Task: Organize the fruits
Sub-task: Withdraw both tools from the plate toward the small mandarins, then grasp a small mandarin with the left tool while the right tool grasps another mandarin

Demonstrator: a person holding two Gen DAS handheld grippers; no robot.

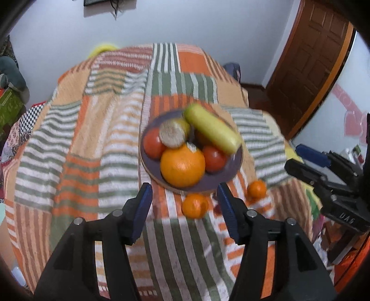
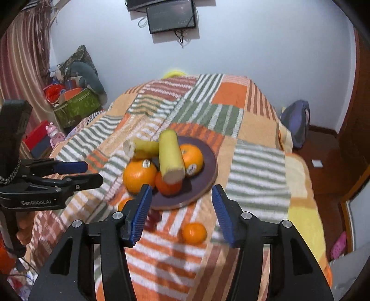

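Both the left gripper (image 1: 185,208) and right gripper (image 2: 181,208) hover with jaws spread before the plate (image 2: 208,183), probably aiming at the loose mandarins (image 2: 194,232) beside it.

A home bedroom — striped bedspread (image 2: 254,166), wooden door (image 1: 307,62), wall-mounted screen (image 2: 171,19).

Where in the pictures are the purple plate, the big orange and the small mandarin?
purple plate (image 1: 222,178), left wrist view, bare front rim.
big orange (image 1: 182,165), left wrist view, middle of peel.
small mandarin (image 2: 194,232), right wrist view, its middle.

A wall monitor (image 2: 172,17), a wooden door (image 1: 309,60), a backpack (image 2: 297,122).
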